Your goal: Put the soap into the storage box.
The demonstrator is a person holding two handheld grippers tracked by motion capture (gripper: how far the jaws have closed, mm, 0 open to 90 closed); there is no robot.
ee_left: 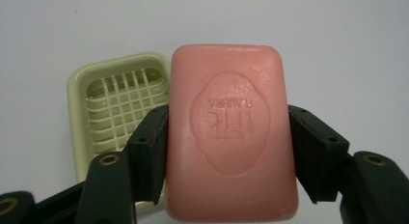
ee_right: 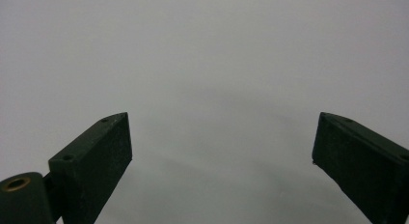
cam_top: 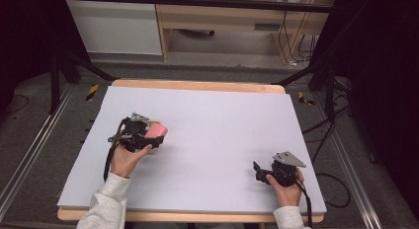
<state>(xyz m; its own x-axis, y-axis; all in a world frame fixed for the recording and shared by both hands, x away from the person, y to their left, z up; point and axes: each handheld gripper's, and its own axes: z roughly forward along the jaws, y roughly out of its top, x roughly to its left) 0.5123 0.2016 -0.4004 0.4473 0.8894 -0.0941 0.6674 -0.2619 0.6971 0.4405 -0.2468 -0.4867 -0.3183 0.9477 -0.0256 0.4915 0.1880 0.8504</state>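
A pink bar of soap (ee_left: 230, 137) with an embossed oval stamp is clamped between the two black jaws of my left gripper (ee_left: 229, 147). Behind and left of it lies a pale green soap dish (ee_left: 113, 108) with a grid floor, partly covered by the soap. From above, the pink soap (cam_top: 156, 131) sits at the left gripper (cam_top: 148, 135) on the left part of the table, over the dish. My right gripper (cam_top: 257, 171) rests low at the front right, its jaws wide apart (ee_right: 222, 151) with nothing between them.
The table top is a light grey mat (cam_top: 217, 125) on a wooden board (cam_top: 197, 85). Black frame legs and cables stand on the floor at both sides. A wooden cabinet (cam_top: 222, 17) is behind the table.
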